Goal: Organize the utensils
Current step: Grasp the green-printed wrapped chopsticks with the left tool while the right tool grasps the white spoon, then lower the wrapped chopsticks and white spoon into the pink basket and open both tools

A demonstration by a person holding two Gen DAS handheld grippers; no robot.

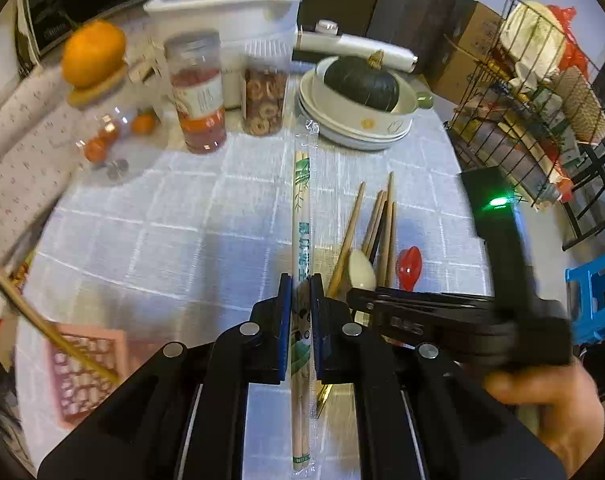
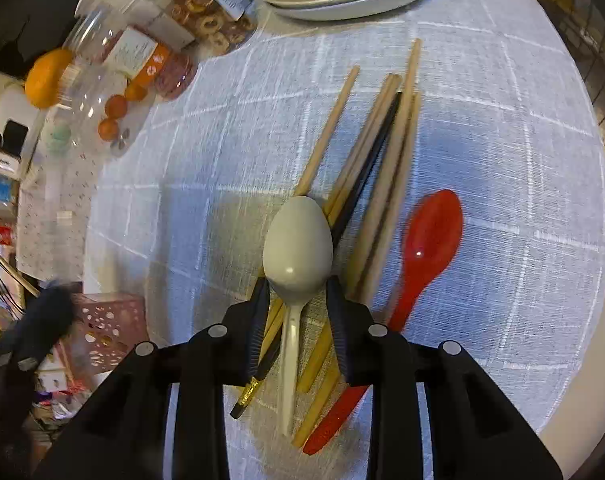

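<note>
My left gripper (image 1: 300,286) is shut on a pair of wrapped chopsticks (image 1: 301,208) that runs lengthwise between its fingers. My right gripper (image 2: 296,294) is open, its fingers on either side of a white spoon (image 2: 296,240) that lies on a pile of loose wooden and black chopsticks (image 2: 382,152). A red spoon (image 2: 430,236) lies just right of the pile. In the left wrist view the right gripper (image 1: 356,294) reaches in from the right over the white spoon (image 1: 362,270), the loose chopsticks (image 1: 376,220) and the red spoon (image 1: 409,266).
A pink perforated basket (image 1: 82,372) stands at the near left (image 2: 110,328). Jars (image 1: 198,92), stacked plates (image 1: 354,128) with a dark squash, a white pot and an orange stand at the back. A wire rack (image 1: 534,100) is off the table's right.
</note>
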